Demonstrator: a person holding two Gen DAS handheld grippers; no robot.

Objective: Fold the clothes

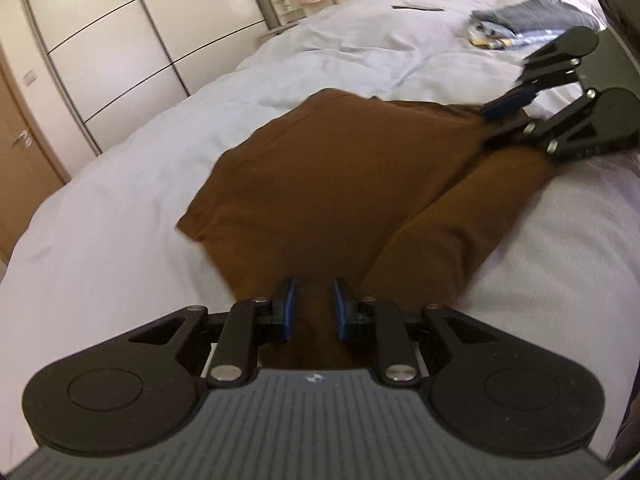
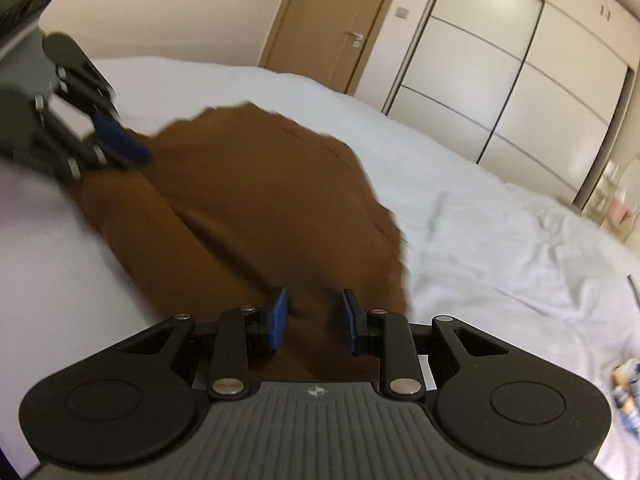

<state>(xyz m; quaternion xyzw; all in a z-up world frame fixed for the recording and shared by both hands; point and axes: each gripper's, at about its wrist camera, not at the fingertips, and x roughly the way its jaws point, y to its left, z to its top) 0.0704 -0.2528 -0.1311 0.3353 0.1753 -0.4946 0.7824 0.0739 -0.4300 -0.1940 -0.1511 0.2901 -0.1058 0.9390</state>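
One brown garment [image 1: 340,168] lies on the bed [image 1: 120,200], partly folded, a flap doubled along its near edge; folded clothes [image 1: 532,20] wait at 1 o'clock. Your left gripper [image 1: 314,306] and right gripper [image 2: 314,320] both tilt downward, jaws slightly parted over brown cloth; grip unclear.

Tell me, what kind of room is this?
Most likely a bedroom. There's a big bed with white sheets, a tall wardrobe with sliding doors along the wall, and a wooden door. A brown garment lies spread on the bed, with folded clothes farther back.
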